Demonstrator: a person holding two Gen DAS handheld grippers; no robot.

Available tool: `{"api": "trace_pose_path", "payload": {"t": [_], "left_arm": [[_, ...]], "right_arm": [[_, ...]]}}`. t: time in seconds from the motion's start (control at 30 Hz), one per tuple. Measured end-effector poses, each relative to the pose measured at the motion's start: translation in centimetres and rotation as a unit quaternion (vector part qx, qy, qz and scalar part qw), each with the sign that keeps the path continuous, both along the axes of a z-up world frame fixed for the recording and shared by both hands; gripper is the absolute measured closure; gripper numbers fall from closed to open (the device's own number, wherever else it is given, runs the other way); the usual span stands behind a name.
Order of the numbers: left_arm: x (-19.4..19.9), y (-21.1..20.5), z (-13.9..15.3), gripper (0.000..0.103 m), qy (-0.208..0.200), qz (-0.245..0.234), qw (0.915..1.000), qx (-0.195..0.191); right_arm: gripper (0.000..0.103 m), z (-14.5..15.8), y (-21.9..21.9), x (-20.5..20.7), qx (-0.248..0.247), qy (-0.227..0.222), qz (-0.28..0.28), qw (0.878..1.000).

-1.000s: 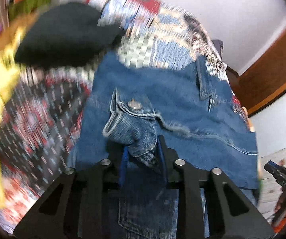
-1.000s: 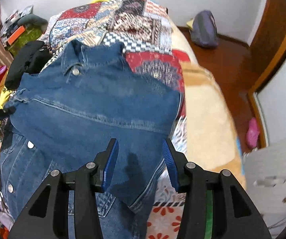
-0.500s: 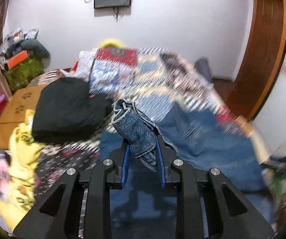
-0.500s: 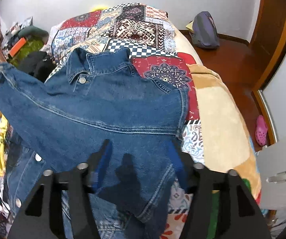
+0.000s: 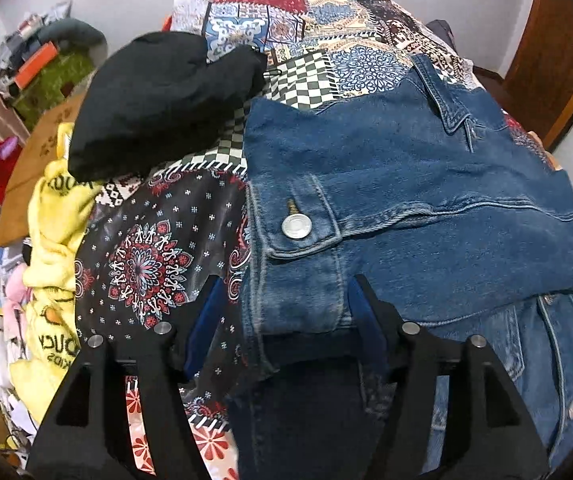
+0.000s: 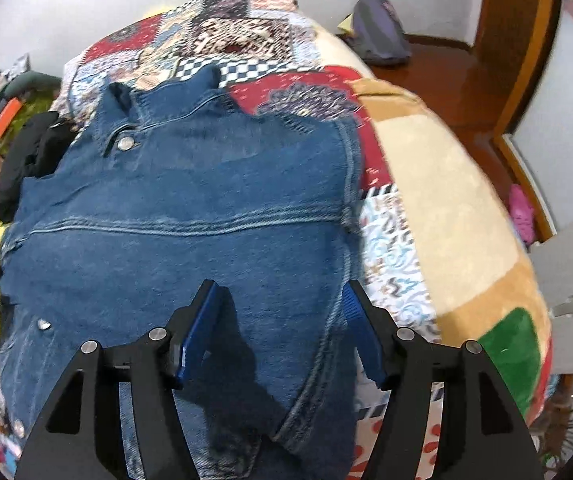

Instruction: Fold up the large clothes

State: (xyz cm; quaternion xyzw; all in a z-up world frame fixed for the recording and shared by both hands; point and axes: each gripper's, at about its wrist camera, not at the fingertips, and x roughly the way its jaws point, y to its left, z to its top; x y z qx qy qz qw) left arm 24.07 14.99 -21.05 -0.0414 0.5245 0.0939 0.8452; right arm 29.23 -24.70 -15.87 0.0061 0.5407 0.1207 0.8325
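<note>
A blue denim jacket [image 5: 426, 168] lies spread on the patchwork bed [image 5: 326, 12], collar toward the far end. Its sleeve is folded across the body, and the cuff with a silver button [image 5: 296, 226] rests flat on it. My left gripper [image 5: 284, 304] is opening; the cuff lies between the blue pads with a gap on each side. In the right wrist view the jacket [image 6: 190, 216] fills the middle of the bed [image 6: 406, 216]. My right gripper [image 6: 282, 304] hovers open over the jacket's near right part, holding nothing.
A black garment [image 5: 158, 96] and a yellow garment [image 5: 54, 216] lie on the bed left of the jacket. A cardboard box [image 5: 42, 140] and clutter stand beyond them. A grey backpack [image 6: 382, 28] sits on the wooden floor to the right.
The left gripper carried the gripped cuff up, laid it down across the jacket and let it go. The right gripper's jaws spread wider and sank slightly toward the denim.
</note>
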Motion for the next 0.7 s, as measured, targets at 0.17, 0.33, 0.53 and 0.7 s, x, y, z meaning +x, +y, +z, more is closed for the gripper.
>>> {"api": "trace_pose_path", "payload": {"t": [0.17, 0.33, 0.53, 0.7], "left_arm": [[0.6, 2.6, 2.2, 0.039, -0.020, 0.010, 0.9993, -0.030], [2.9, 5.1, 2.9, 0.038, -0.023, 0.007, 0.9973, -0.069], [6.1, 6.8, 1.0, 0.038, -0.001, 0.012, 0.9944, -0.105], [8.2, 7.1, -1.7, 0.038, 0.021, 0.016, 0.9932, -0.113]], "right_arm": [[0.044, 0.9, -0.5, 1.2, -0.014, -0.027, 0.000, 1.000], [0.044, 1.5, -1.4, 2.9, 0.004, -0.045, -0.011, 0.999], [0.044, 0.3, -2.6, 5.5, 0.039, -0.016, -0.027, 0.999], [0.044, -2.2, -2.9, 7.4, 0.055, 0.026, -0.048, 0.997]]}}
